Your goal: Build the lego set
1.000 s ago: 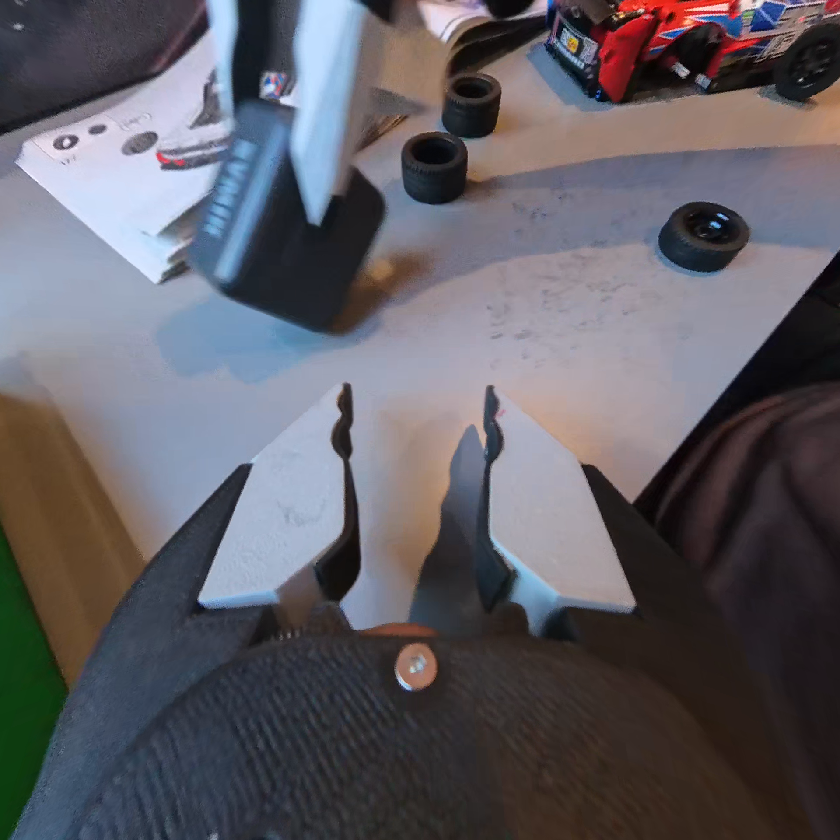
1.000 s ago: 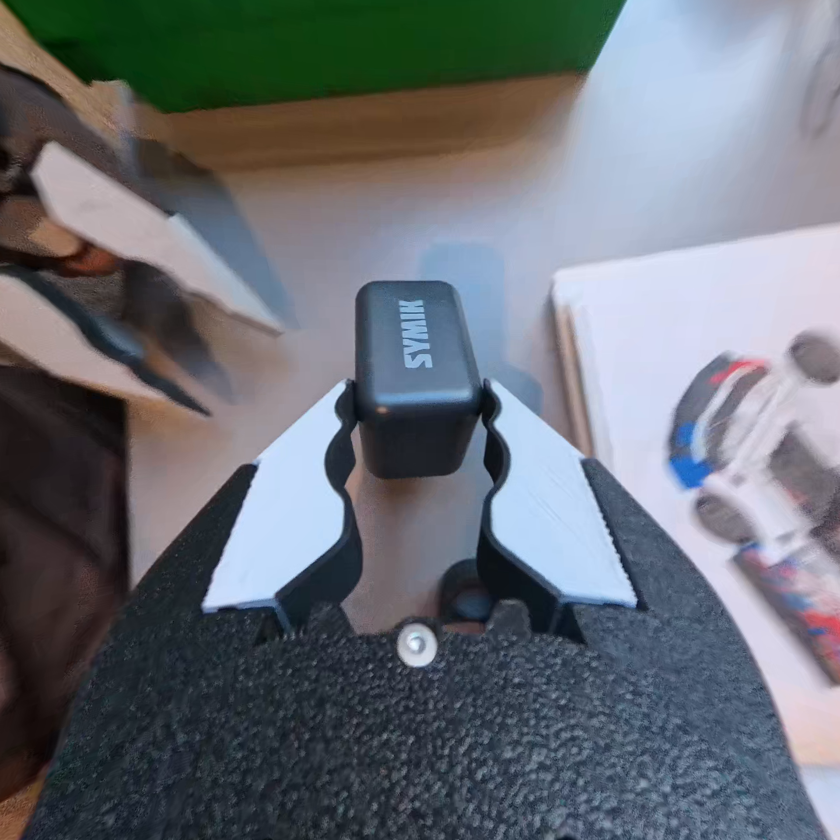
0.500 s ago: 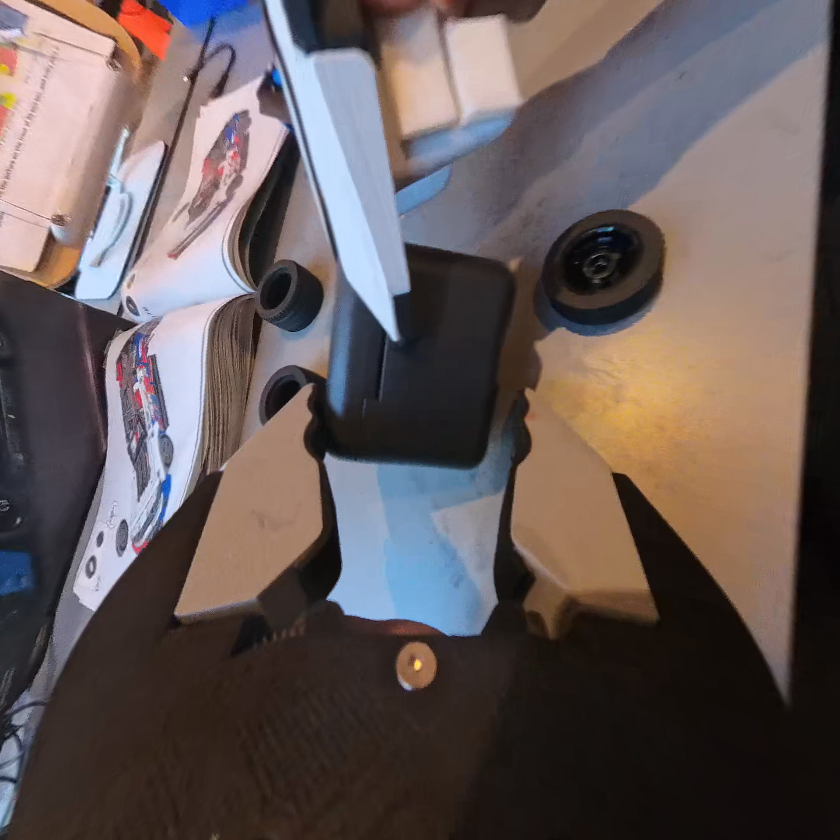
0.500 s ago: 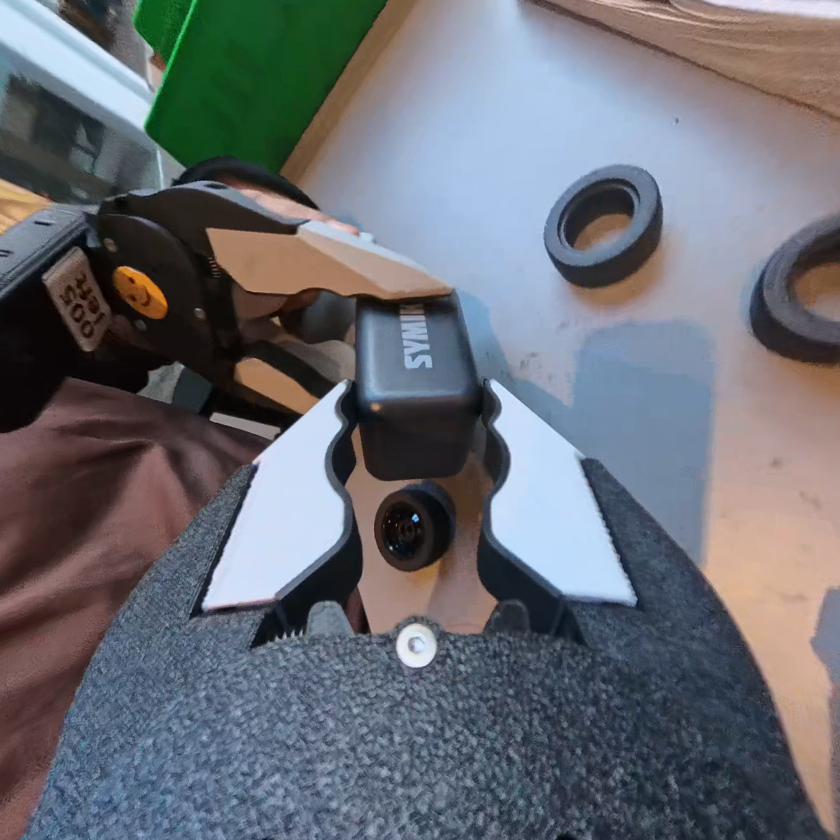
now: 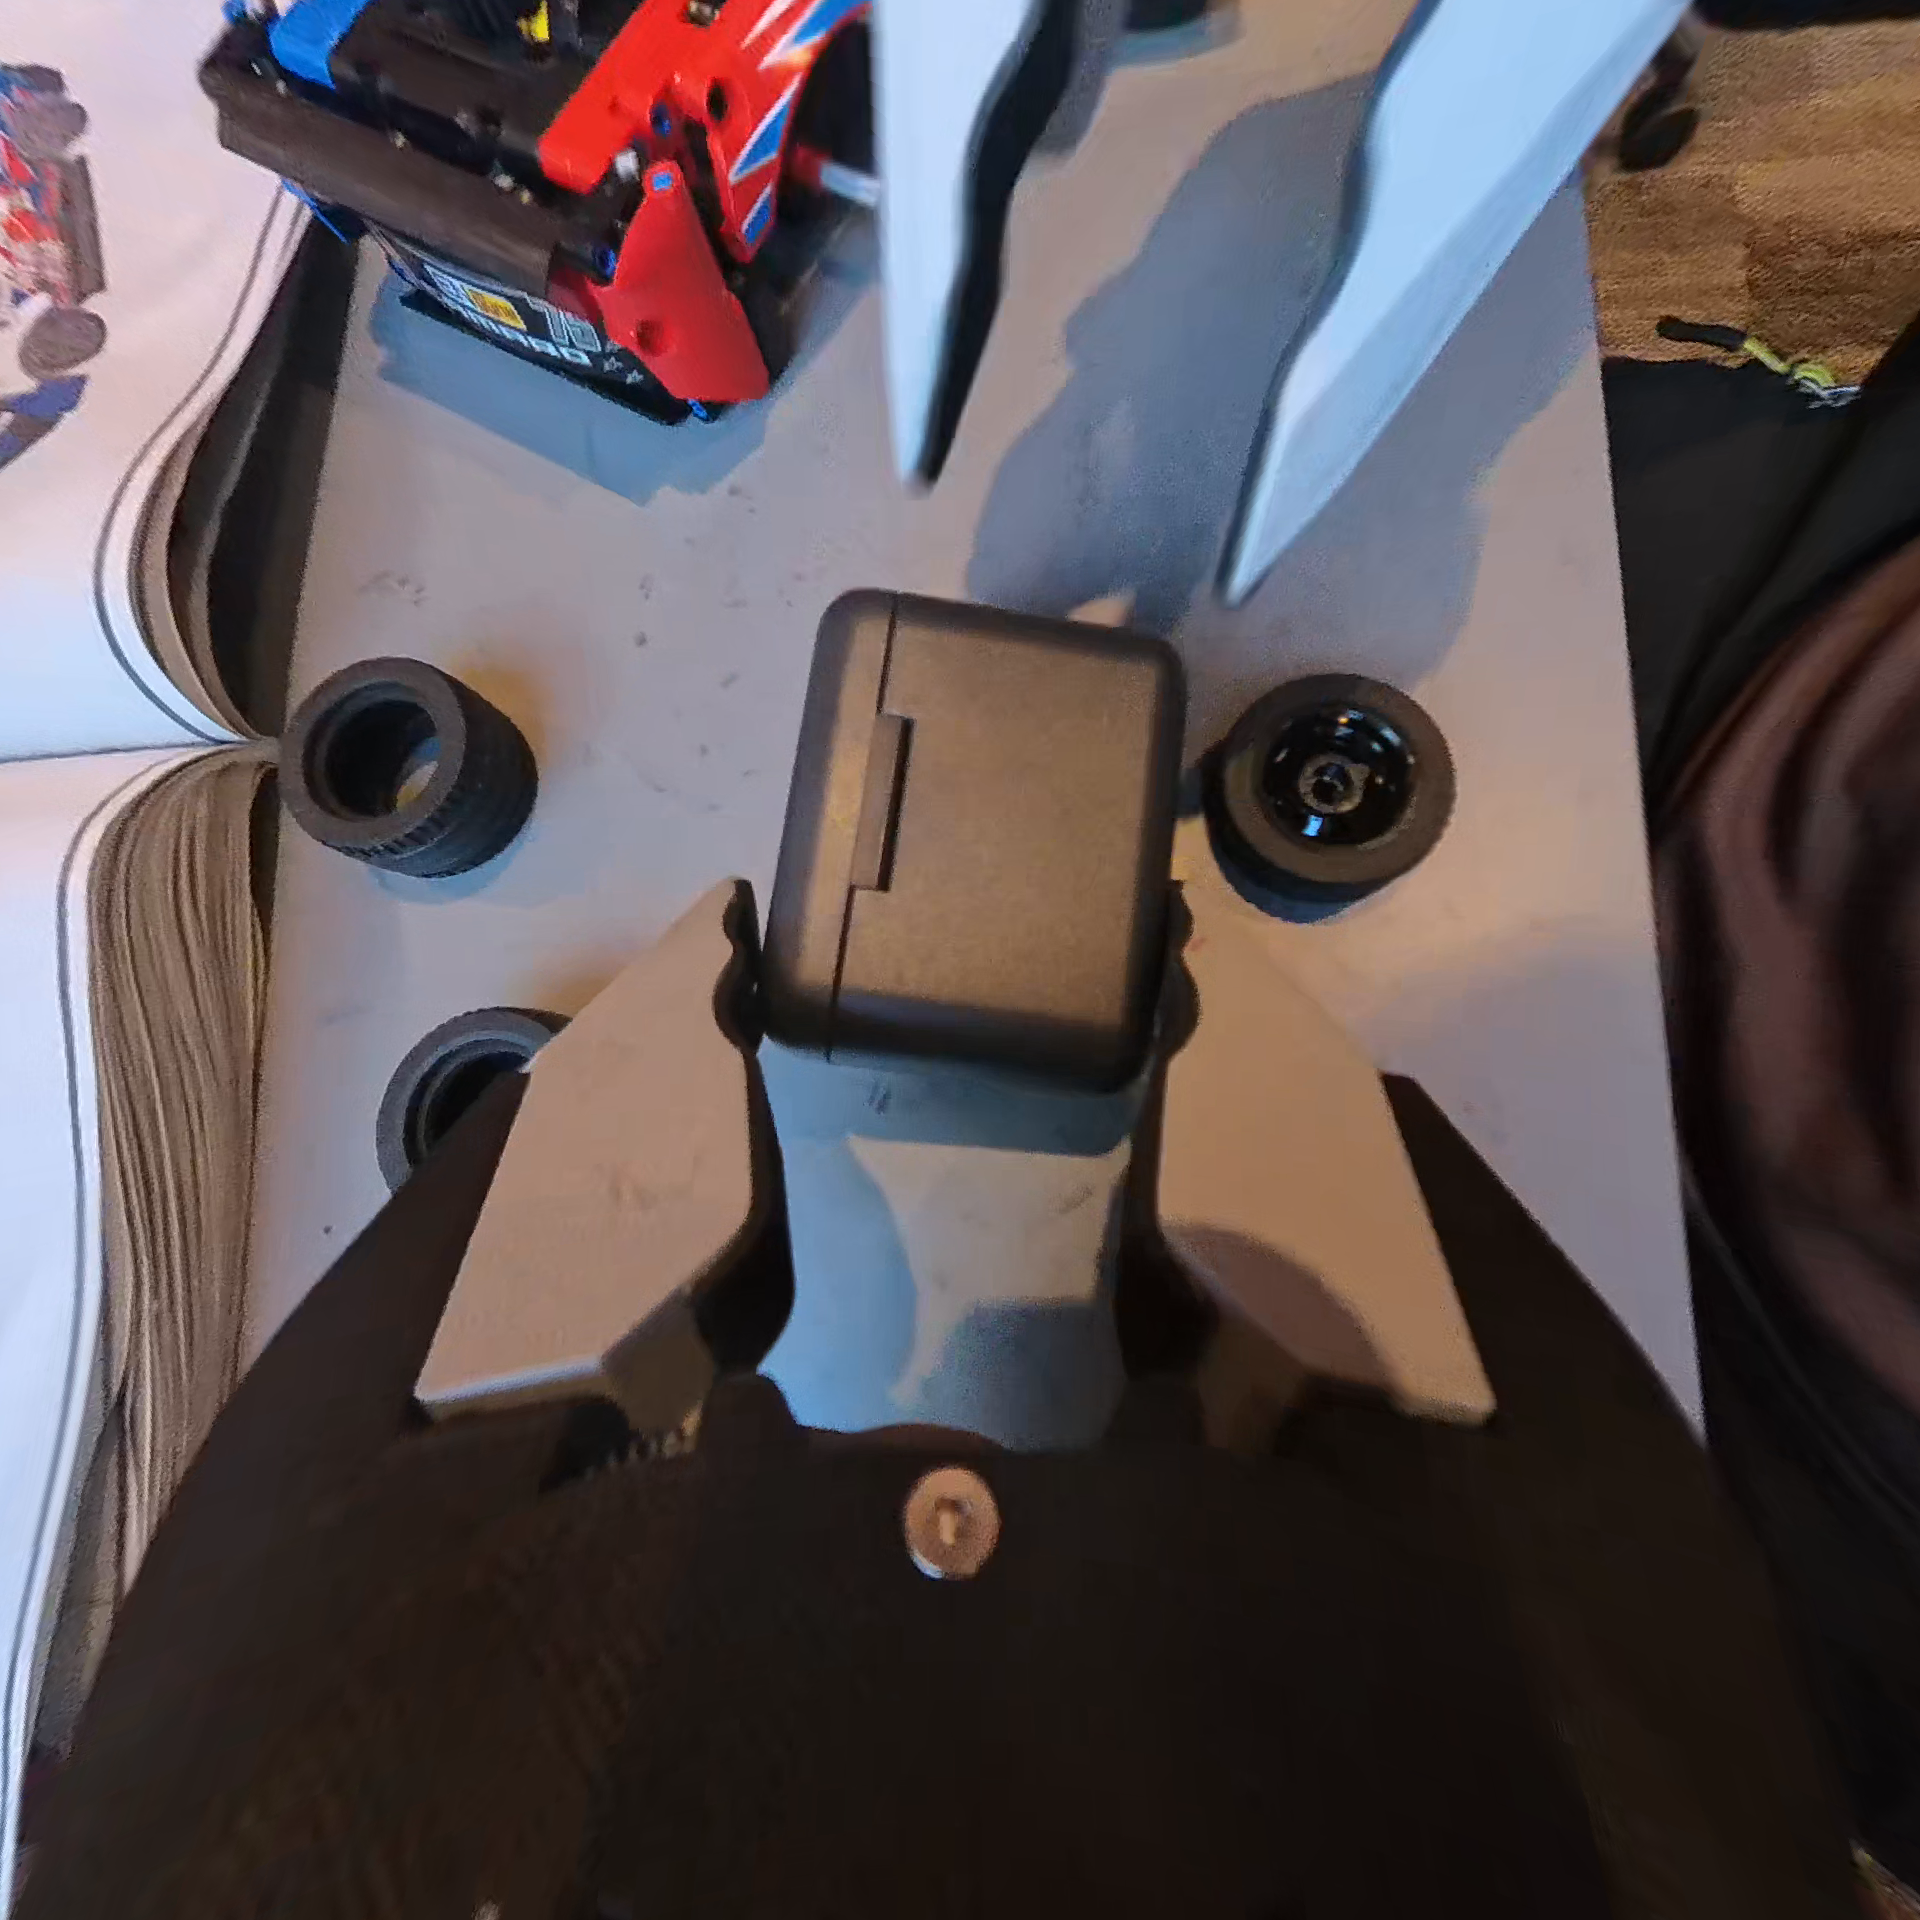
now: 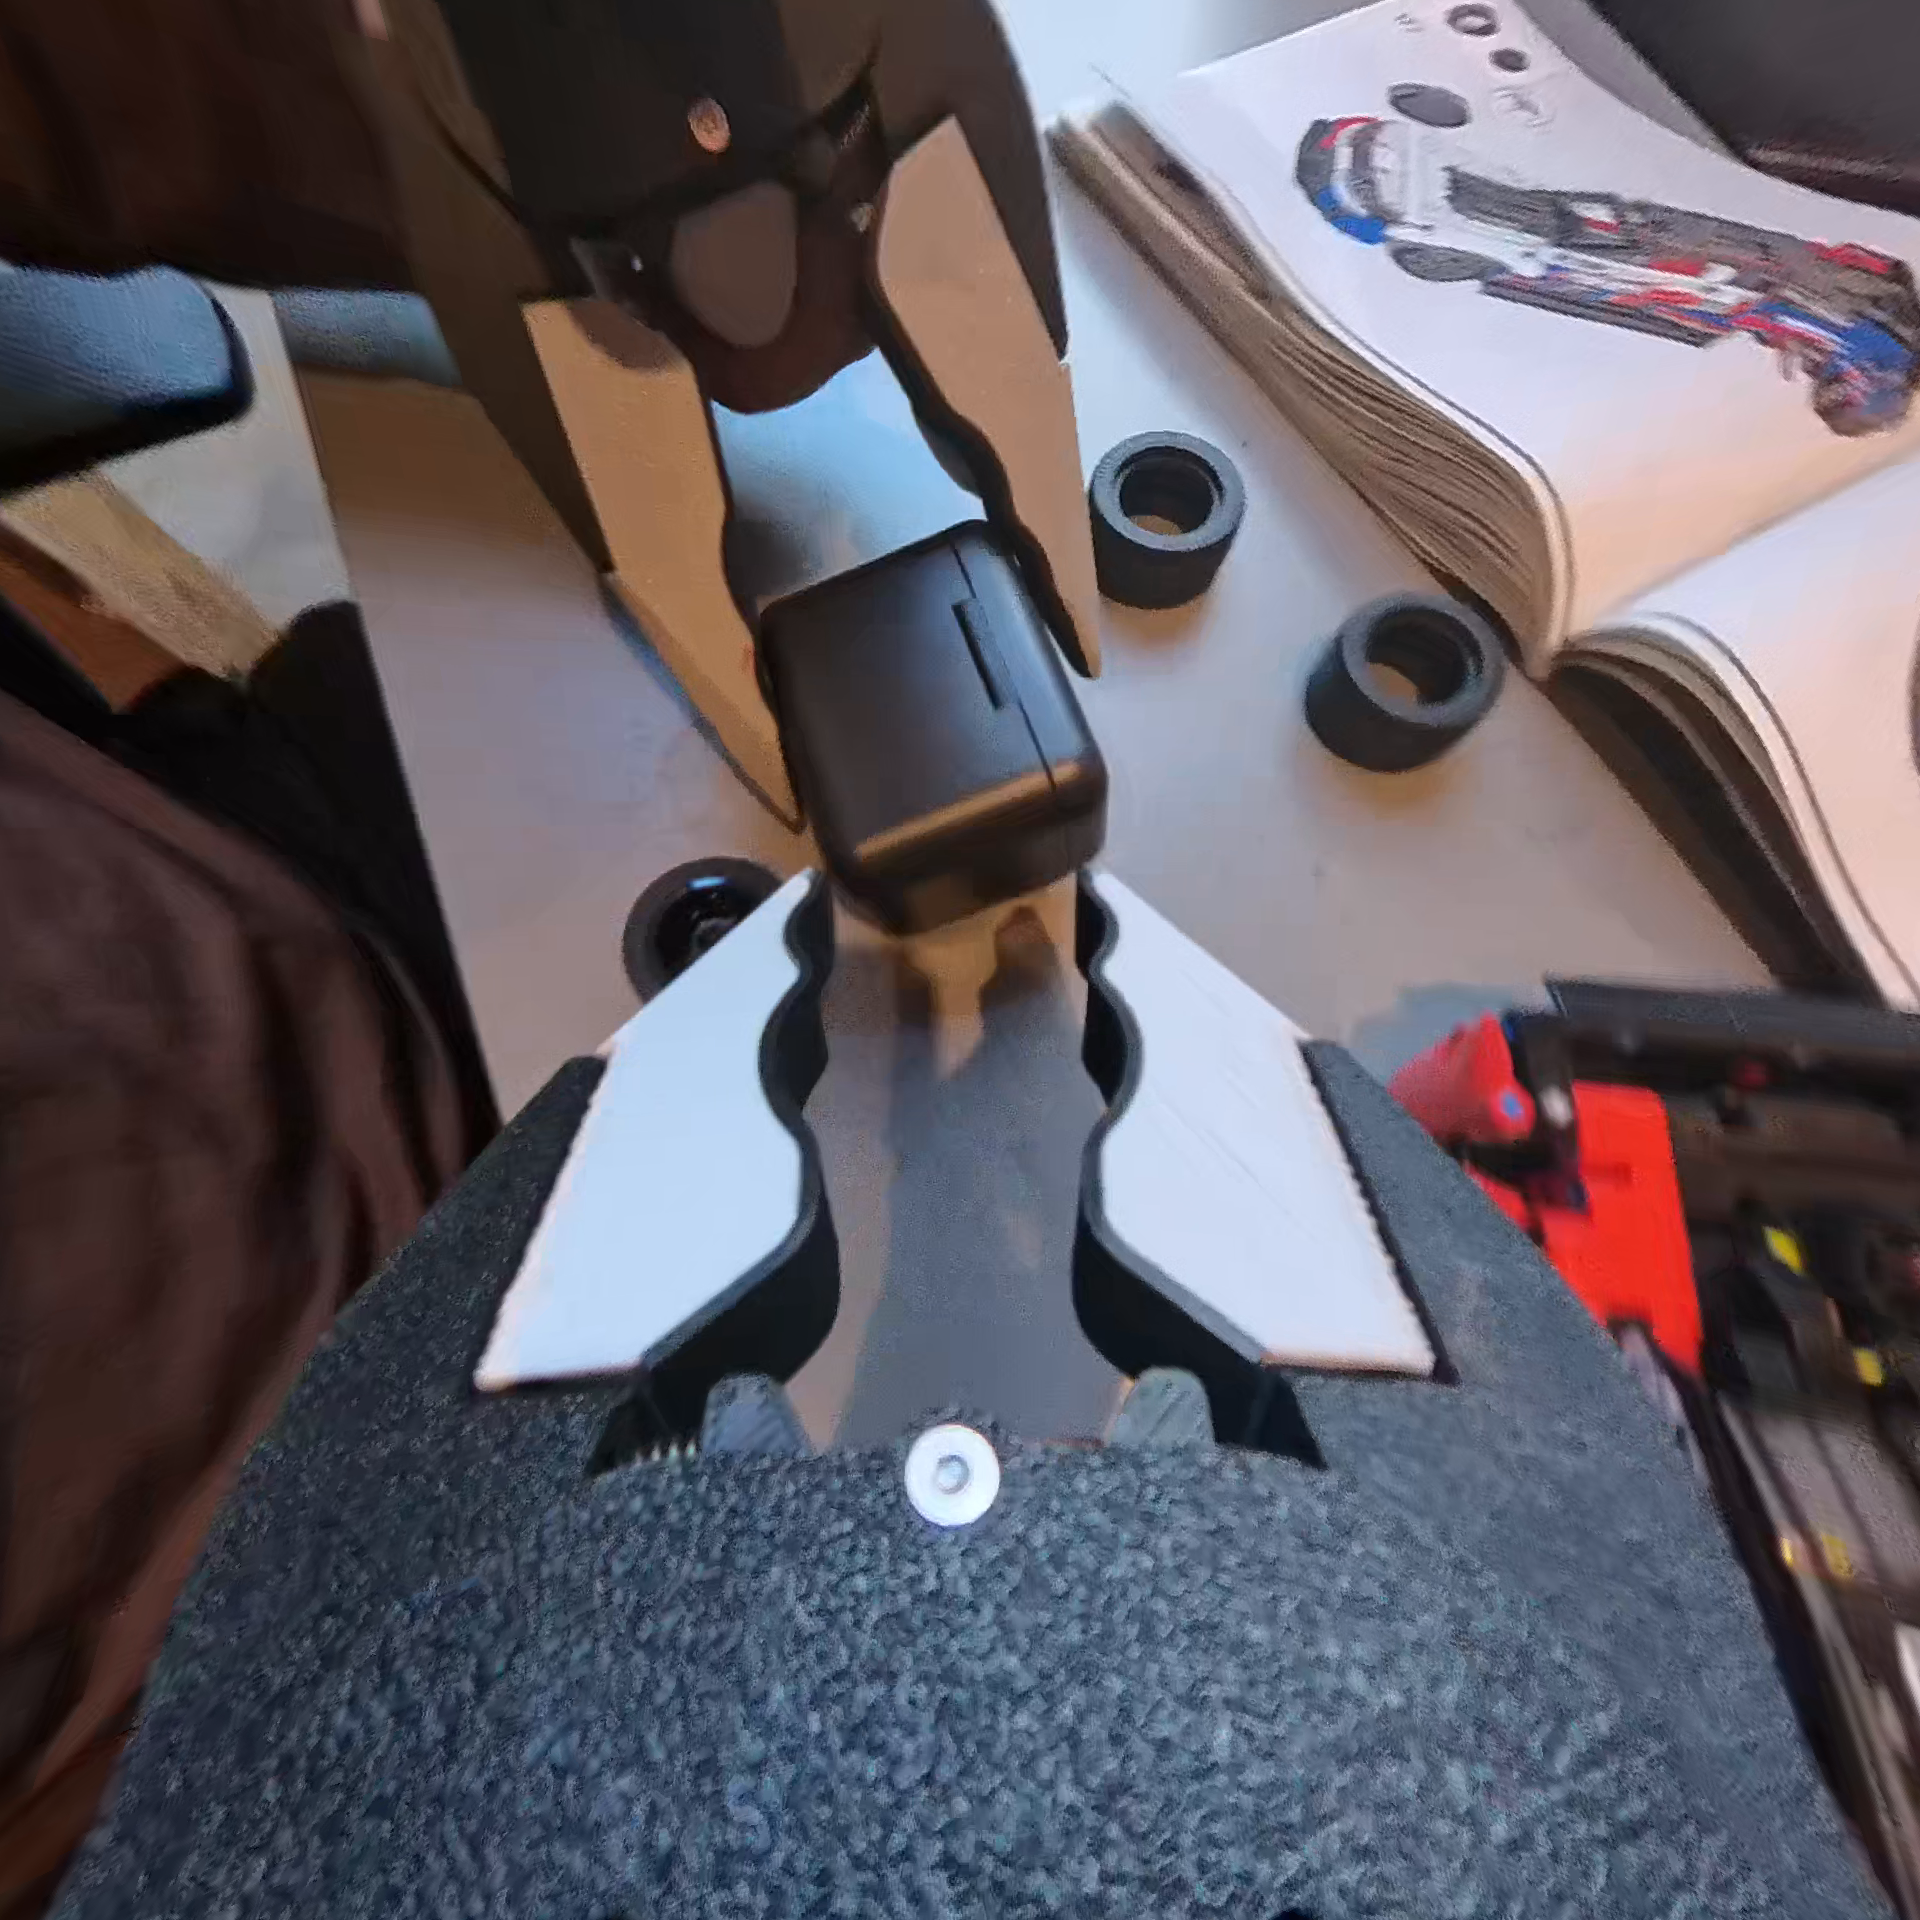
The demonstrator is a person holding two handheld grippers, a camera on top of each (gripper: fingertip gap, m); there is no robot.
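Note:
My left gripper (image 5: 958, 935) is shut on a black box (image 5: 987, 831), with both pads pressed against its sides, and holds it over the grey table (image 5: 582, 623). In the right wrist view the box (image 6: 925, 717) sits between the left gripper's fingers (image 6: 665, 582). My right gripper (image 6: 948, 904) is open and empty, its tips just short of the box's near end. Its fingers (image 5: 935, 260) show apart from the box in the left wrist view. The red, black and blue lego car (image 5: 623, 208) stands on the table, and also shows in the right wrist view (image 6: 1558, 1143).
Two bare black tyres (image 5: 405, 769) (image 5: 457, 1081) and a wheel with a black rim (image 5: 1335, 784) lie on the table. An open instruction booklet (image 6: 1558, 312) lies beside the tyres. A person's brown clothing (image 6: 156, 1143) is at the table's edge.
The black box passed from my right gripper to my left. The left pads closed on it, and the right let go, drew back and narrowed its opening.

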